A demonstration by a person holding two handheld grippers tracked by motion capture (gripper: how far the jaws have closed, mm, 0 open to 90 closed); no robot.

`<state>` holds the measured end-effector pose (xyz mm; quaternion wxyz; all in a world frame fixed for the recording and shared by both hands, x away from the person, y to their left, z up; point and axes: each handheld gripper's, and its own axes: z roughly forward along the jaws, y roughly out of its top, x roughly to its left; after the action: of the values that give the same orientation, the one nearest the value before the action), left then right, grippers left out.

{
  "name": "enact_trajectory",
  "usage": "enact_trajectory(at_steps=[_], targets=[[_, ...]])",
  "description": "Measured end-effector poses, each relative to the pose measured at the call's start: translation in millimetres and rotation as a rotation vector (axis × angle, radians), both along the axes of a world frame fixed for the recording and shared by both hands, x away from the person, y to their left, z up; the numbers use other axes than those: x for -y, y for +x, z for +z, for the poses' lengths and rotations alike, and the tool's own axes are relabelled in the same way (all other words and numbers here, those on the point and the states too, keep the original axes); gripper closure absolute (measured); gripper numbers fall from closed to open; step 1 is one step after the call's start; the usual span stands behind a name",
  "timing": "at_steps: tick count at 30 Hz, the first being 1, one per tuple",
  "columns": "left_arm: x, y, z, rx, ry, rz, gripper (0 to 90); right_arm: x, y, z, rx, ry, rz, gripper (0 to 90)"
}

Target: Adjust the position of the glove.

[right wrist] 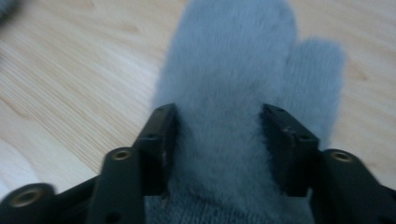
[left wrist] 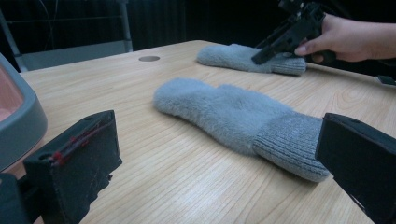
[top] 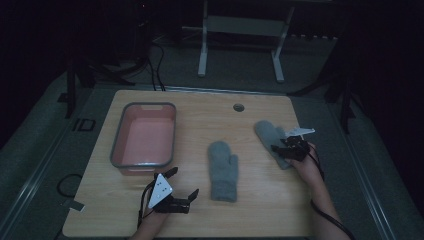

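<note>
Two grey mittens lie flat on the wooden table (top: 260, 210). The middle mitten (top: 222, 170) (left wrist: 224, 114) lies with its cuff toward the front edge. The right mitten (top: 267, 132) (right wrist: 233, 60) lies slanted near the right edge. My right gripper (top: 280, 149) (right wrist: 218, 126) is down on the right mitten just above its ribbed cuff. One pad presses each side, and the fleece is pinched narrower between them. My left gripper (top: 183, 182) (left wrist: 215, 140) rests low at the front left, jaws wide apart and holding nothing, aimed at the middle mitten's cuff.
A grey bin (top: 117, 145) (left wrist: 23, 126) with a pink inside stands at the table's left, just beyond my left gripper. A round cable hole (top: 238, 107) sits near the far edge. A white desk frame (top: 202, 50) stands on the floor behind the table.
</note>
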<state>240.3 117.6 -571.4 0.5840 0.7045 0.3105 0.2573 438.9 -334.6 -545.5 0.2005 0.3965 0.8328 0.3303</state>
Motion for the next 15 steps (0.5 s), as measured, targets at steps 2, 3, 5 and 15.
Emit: enact_trajectory(at_steps=[2,3,5,15], targets=[[-0.3,0.2,0.0,-0.002,-0.003,0.001,0.2,1.5,-2.3,-2.3,0.015,0.020,-0.014,61.2],[-0.3,0.2,0.0,-0.002,-0.004,0.001,0.2,1.4,-3.2,-3.0,0.019,0.027,-0.019,65.0],[-0.1,0.1,0.0,-0.001,-0.002,0.001,0.2,1.2,-4.6,-3.0,0.024,0.034,-0.040,72.0],[-0.4,0.0,0.0,-0.002,-0.004,0.001,0.2,1.7,-16.9,-1.0,0.065,0.125,-0.172,80.8]])
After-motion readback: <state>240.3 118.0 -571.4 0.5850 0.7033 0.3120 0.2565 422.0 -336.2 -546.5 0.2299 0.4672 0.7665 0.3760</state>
